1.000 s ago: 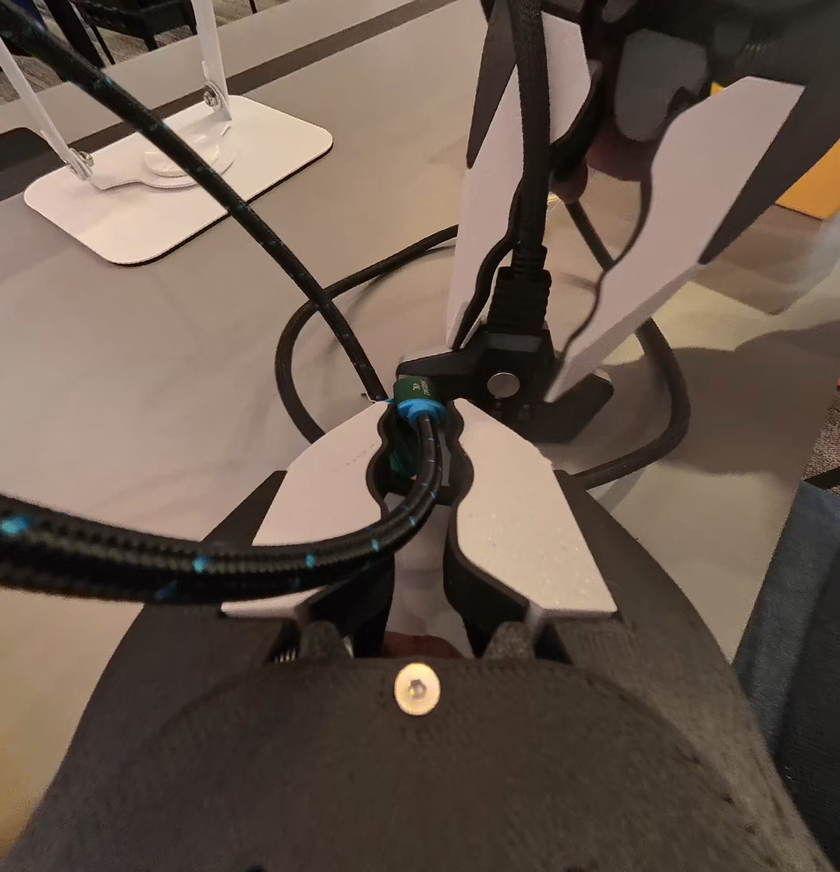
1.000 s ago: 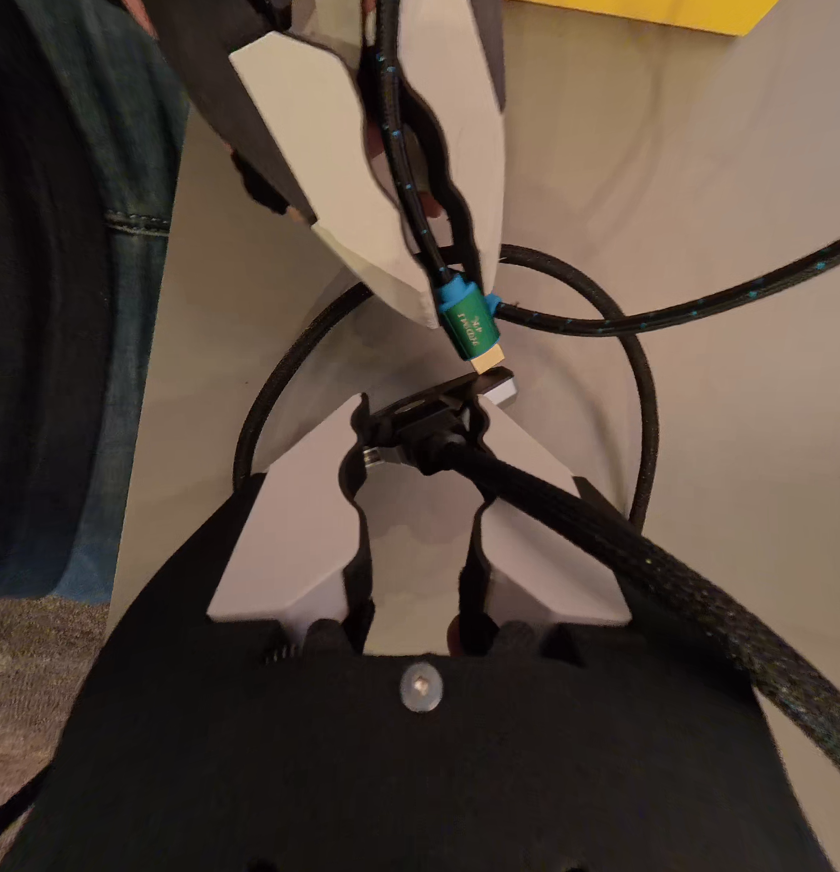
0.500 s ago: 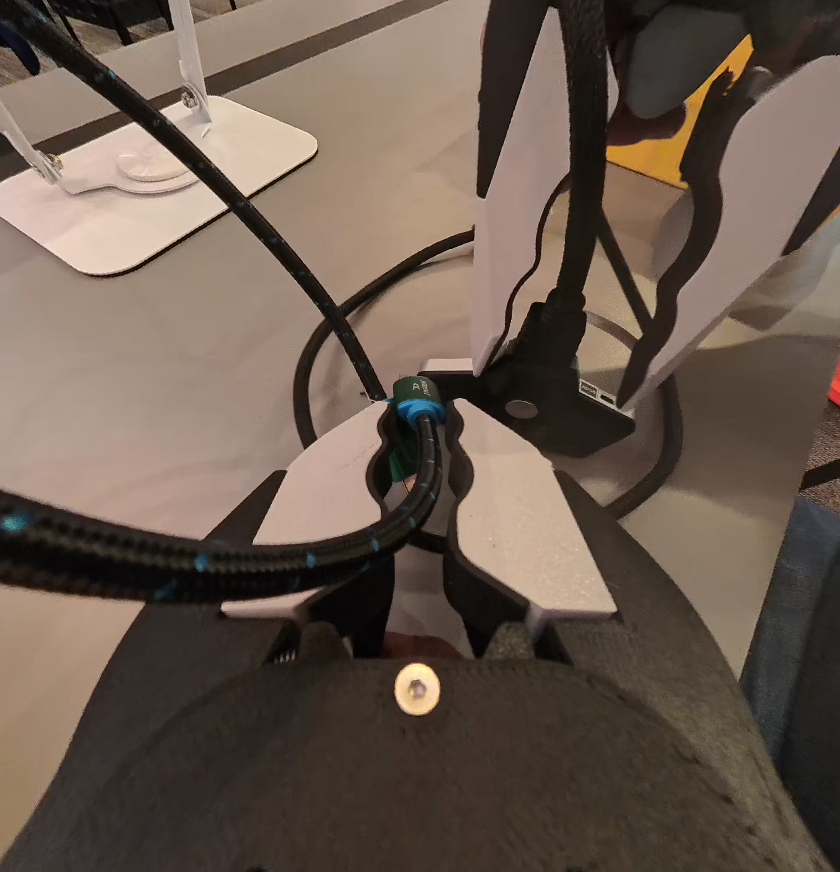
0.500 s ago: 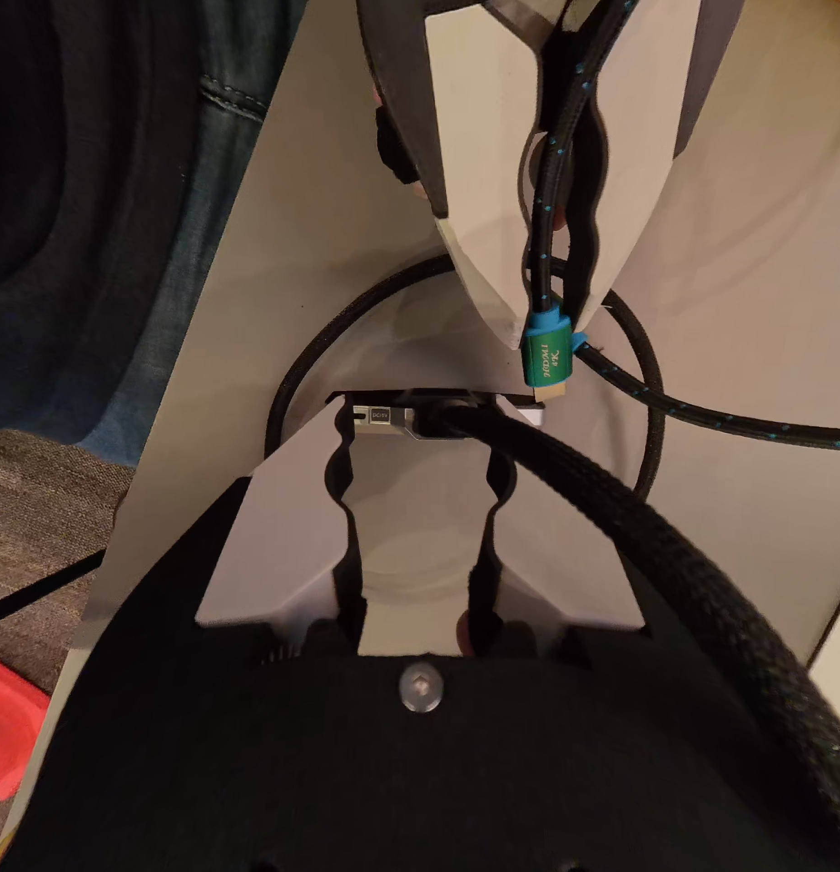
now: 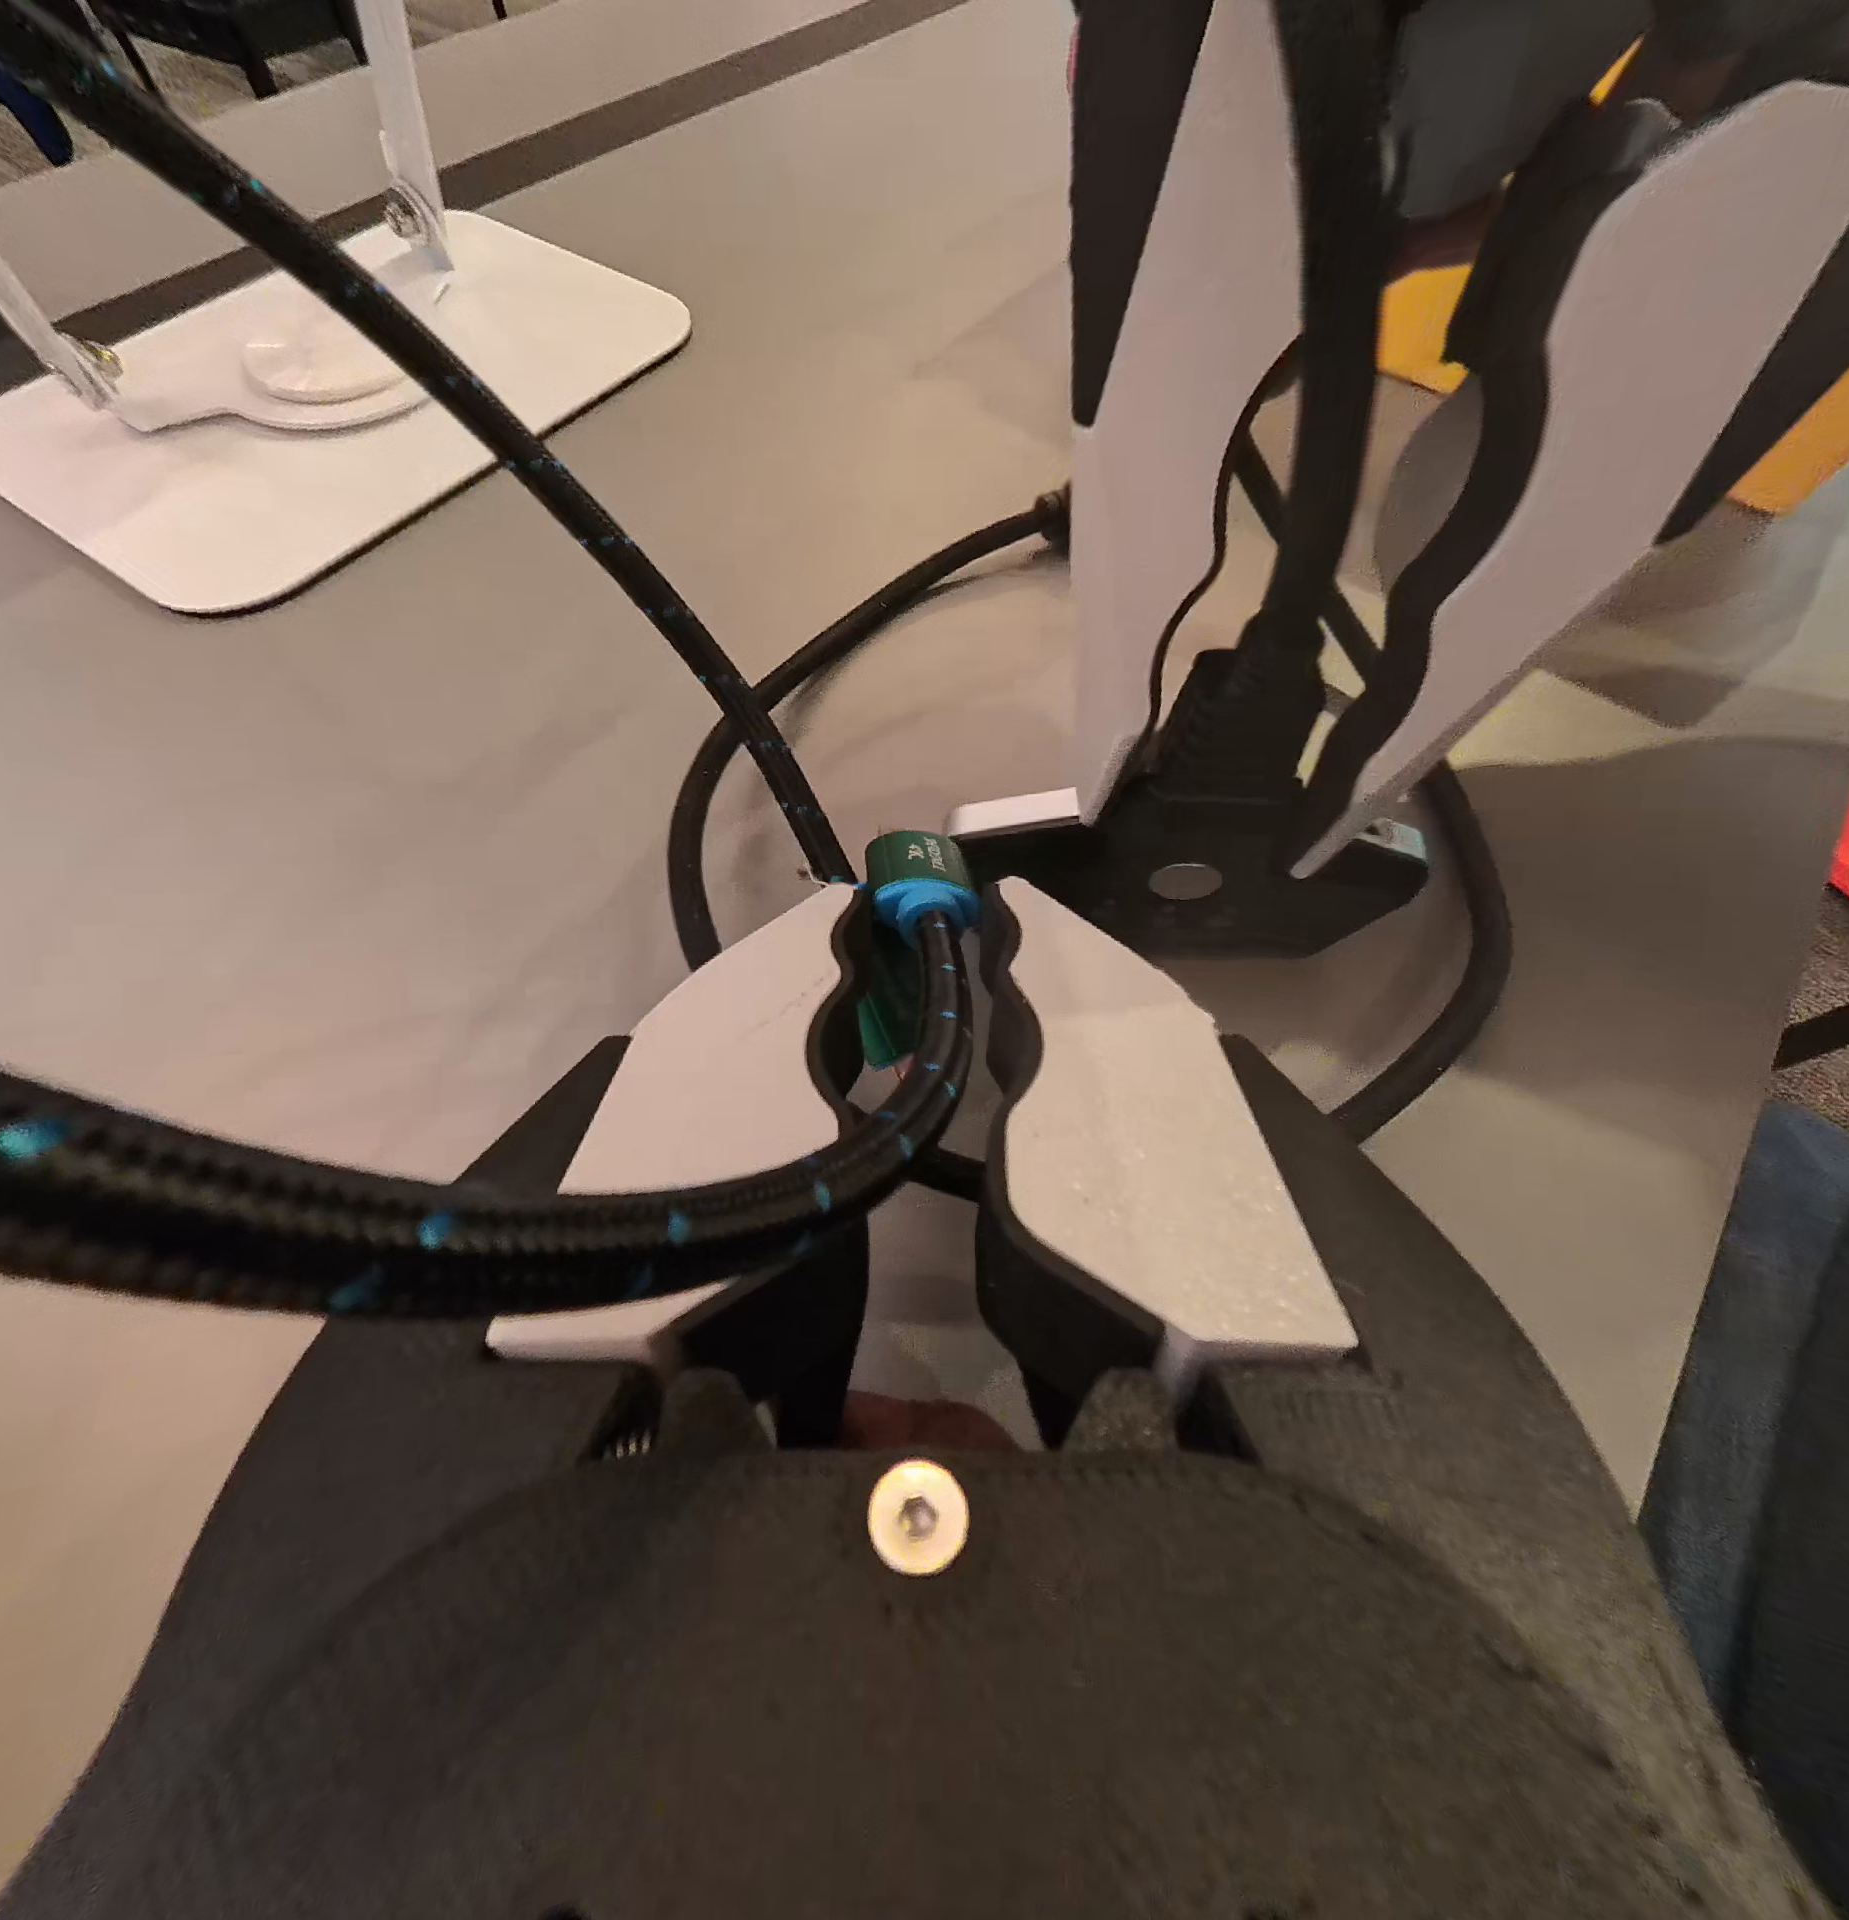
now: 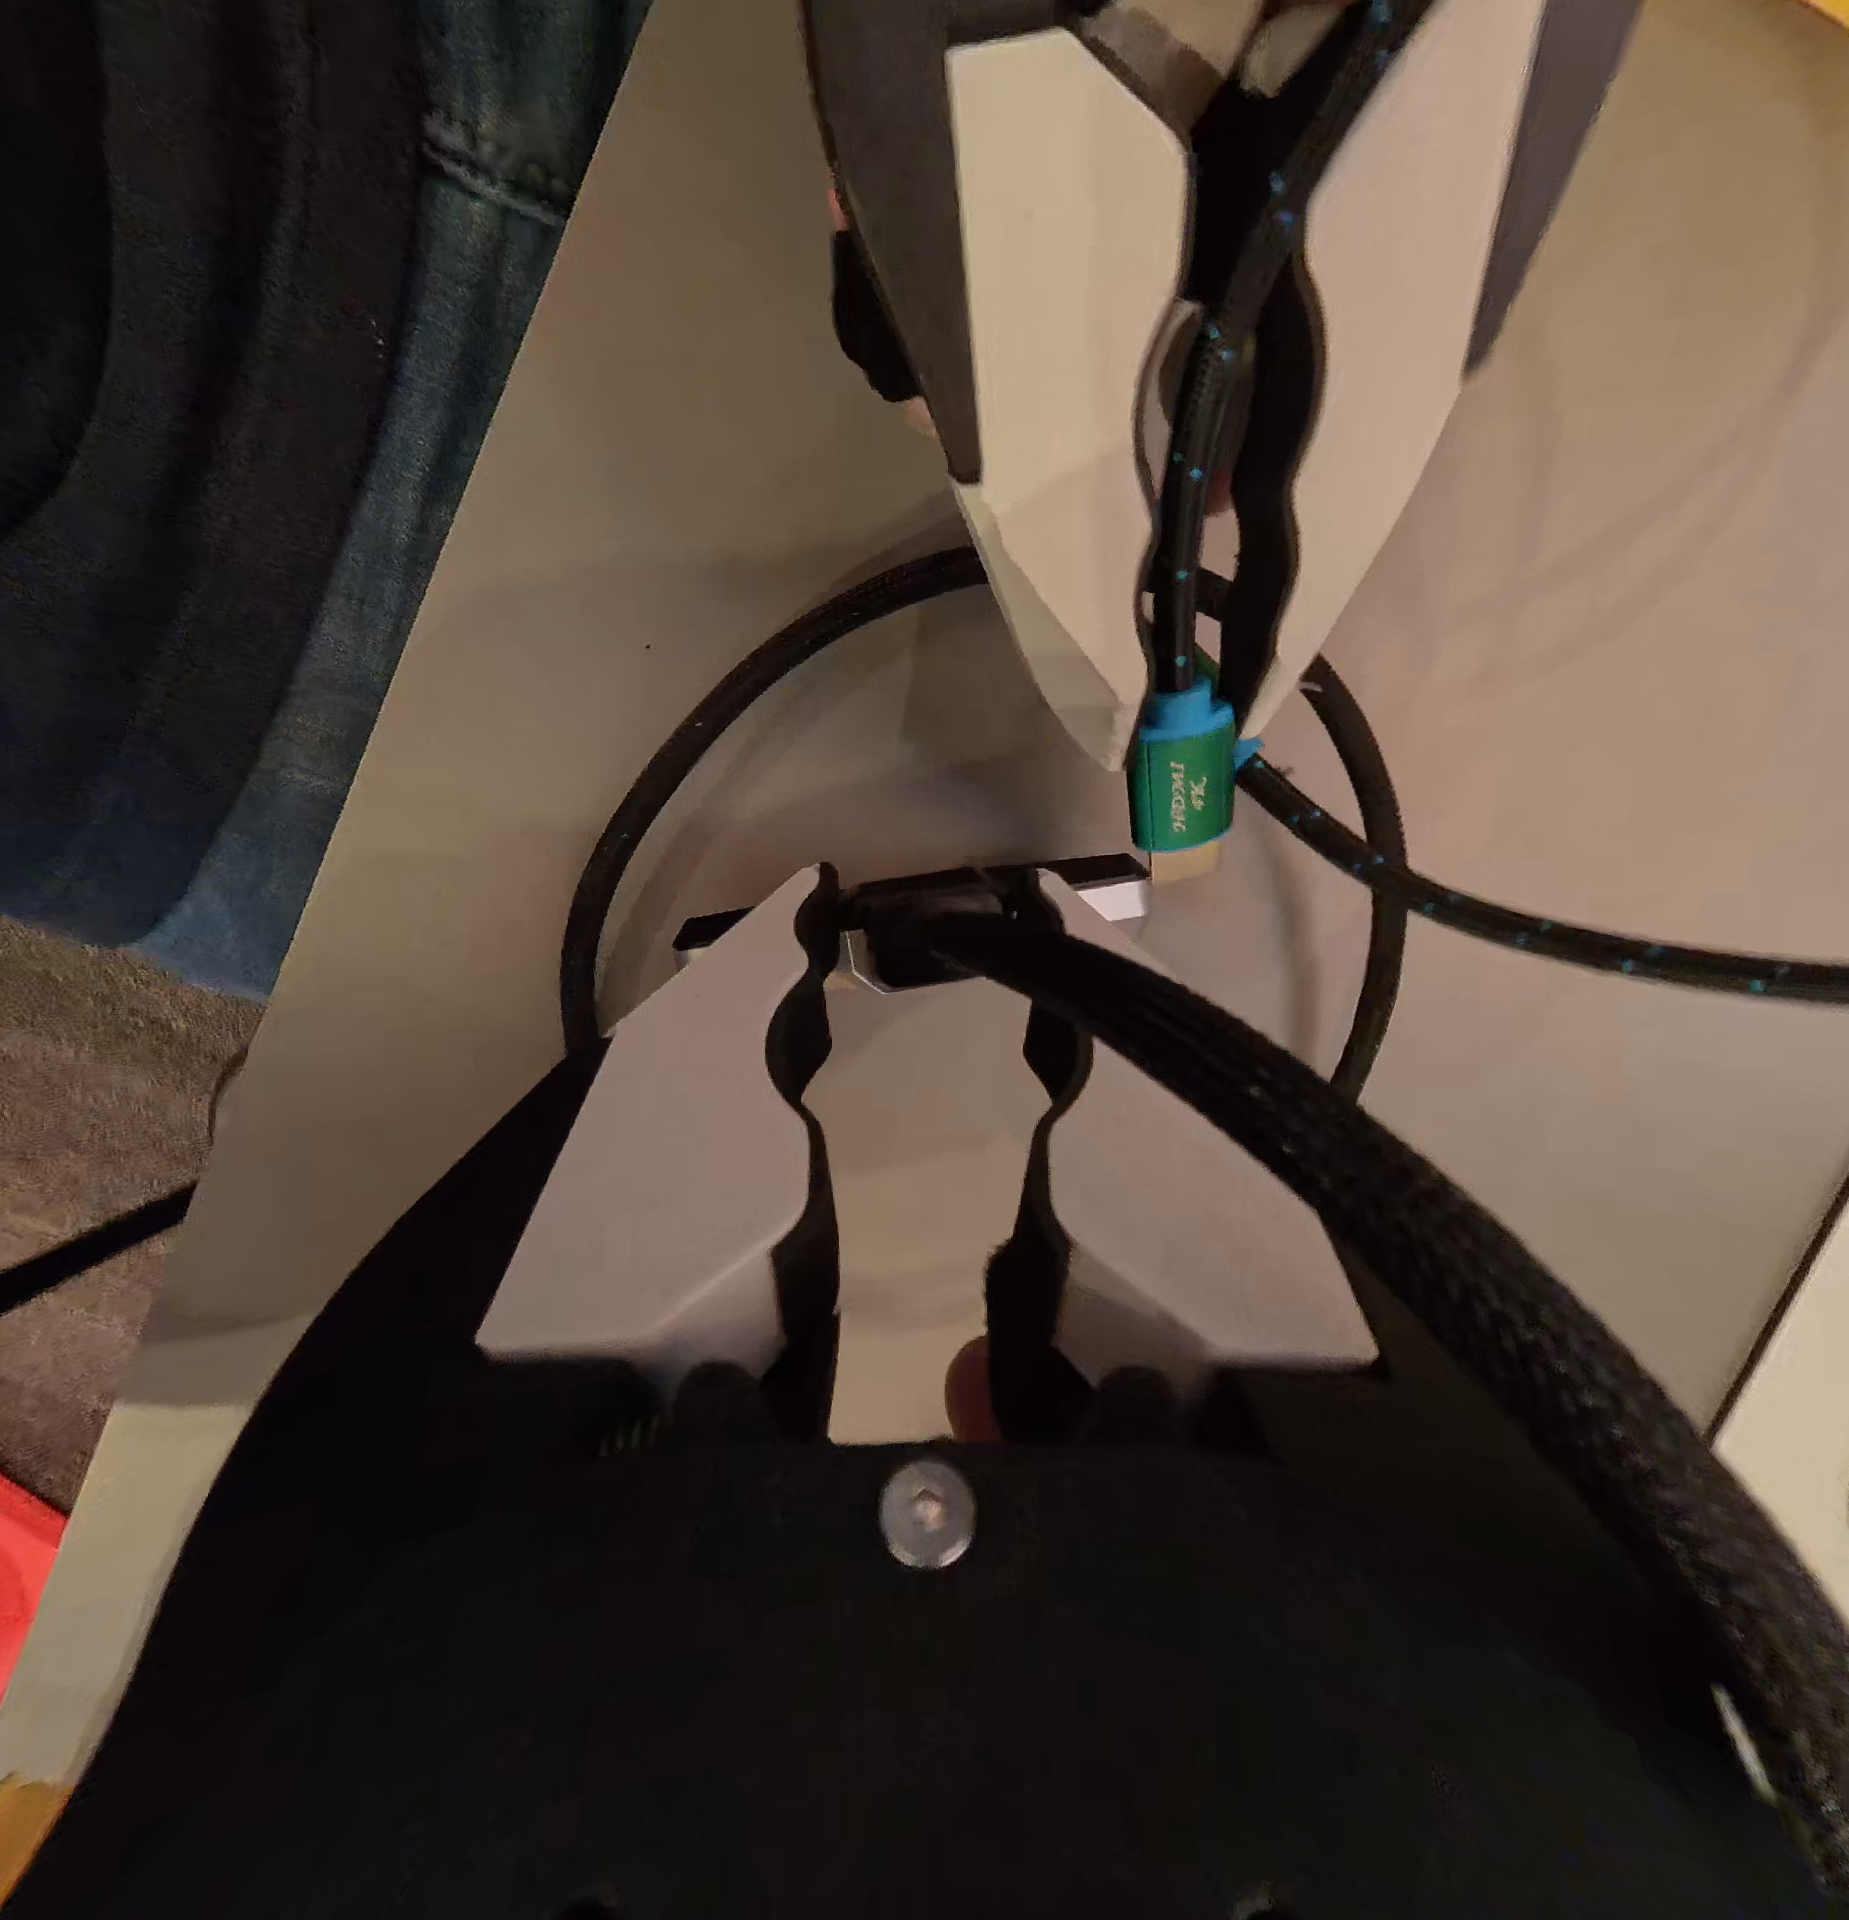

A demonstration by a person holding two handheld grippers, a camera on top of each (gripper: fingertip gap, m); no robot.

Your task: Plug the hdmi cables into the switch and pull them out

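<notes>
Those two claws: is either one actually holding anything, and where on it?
The left gripper pinches the green HDMI plug at its blue collar end. The right gripper stands open astride the black plug seated in the switch.

I've closed my right gripper [image 6: 925,894] down to the black plug [image 6: 935,930]; my green plug's [image 6: 1182,774] tip now reaches the switch [image 6: 1112,883].
</notes>
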